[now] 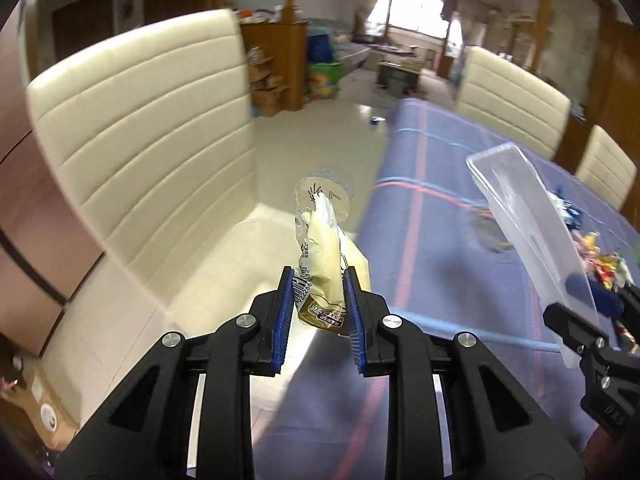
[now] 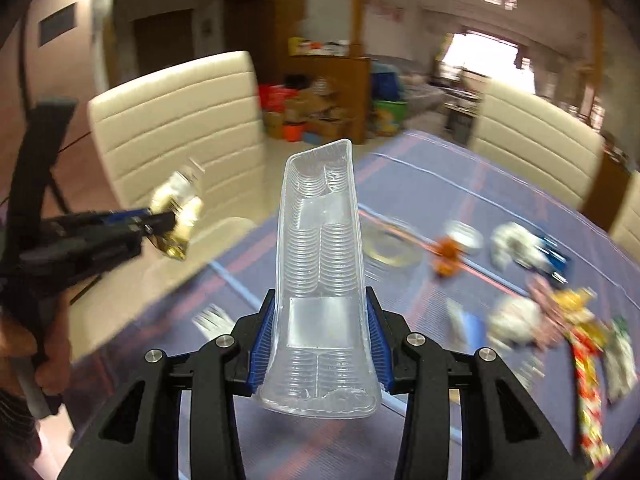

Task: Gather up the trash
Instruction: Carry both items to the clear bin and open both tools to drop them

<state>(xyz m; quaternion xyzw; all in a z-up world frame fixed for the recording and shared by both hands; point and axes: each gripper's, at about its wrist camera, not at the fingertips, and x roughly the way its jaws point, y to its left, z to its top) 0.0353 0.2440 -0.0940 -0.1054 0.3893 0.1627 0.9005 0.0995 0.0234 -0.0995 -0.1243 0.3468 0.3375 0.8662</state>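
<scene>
Both claws are loaded, so the step in hand looks like the carry: picked-up rubbish is on its way off the counter to wherever it gets dumped.

Furthest left stands the cream ribbed upholstered chair (image 1: 152,152), pulled up beside the counter covered in a blue cloth with red and pale blue stripes (image 1: 448,216). The left claw (image 1: 316,304) is pinching a crumpled clear-and-yellow plastic food wrapper (image 1: 320,248), its blue ribbed pads (image 1: 280,320) pressing the wrapper's printed lower end while the rest sticks out ahead, held in the air above the chair seat and the counter's edge.

To the right, the right claw (image 2: 320,344) is pressed against the long sides of a clear ribbed plastic tray (image 2: 320,264), gripping it near one end so the tray stands out forward over the counter, clear of the cloth.

Further right, a scatter of loose wrappers and crumpled white paper (image 2: 560,312) lies on the counter, so the task is only partly done.

No bin shows in either view. The next move, as I judge it, calls for finding the bin, bringing each claw over its mouth and only then spreading the fingers. The wrapper is light and may cling to a pad; the tray is long and could catch the rim.
</scene>
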